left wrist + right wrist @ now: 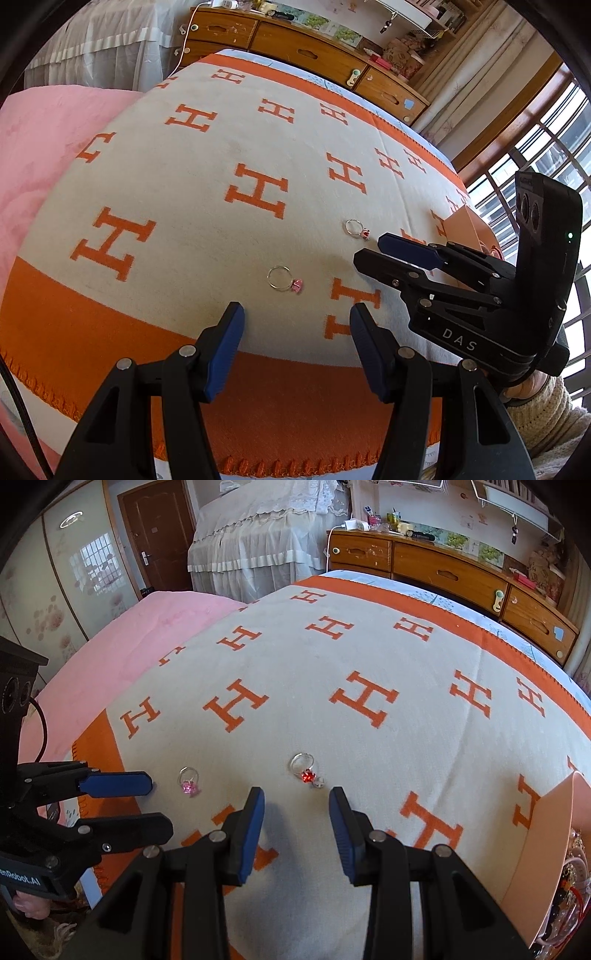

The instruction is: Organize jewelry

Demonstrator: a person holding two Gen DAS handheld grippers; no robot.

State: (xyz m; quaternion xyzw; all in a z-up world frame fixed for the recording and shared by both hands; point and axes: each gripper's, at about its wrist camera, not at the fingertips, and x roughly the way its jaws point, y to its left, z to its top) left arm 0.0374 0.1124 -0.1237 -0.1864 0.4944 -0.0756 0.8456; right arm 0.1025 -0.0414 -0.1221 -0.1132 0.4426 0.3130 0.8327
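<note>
Two silver rings lie on a cream and orange blanket (pixel 184 192) (pixel 369 768). The pink-stone ring (pixel 285 280) (pixel 189 781) rests just beyond my left gripper (pixel 297 314) (pixel 157 805), which is open with nothing between its fingers. The red-stone ring (pixel 357 229) (pixel 306 768) lies just ahead of my right gripper (pixel 297 797) (pixel 365 249), also open and empty. Beside the red ring sits a small clear bead (pixel 318 782). Both grippers point down at the blanket, side by side.
A peach jewelry box (pixel 546 834) (pixel 463 225) with beads and cords inside stands at the right. A pink cover (pixel 147 635) lies to the left of the blanket. A wooden dresser (pixel 443 572) runs along the far side, with windows at the right.
</note>
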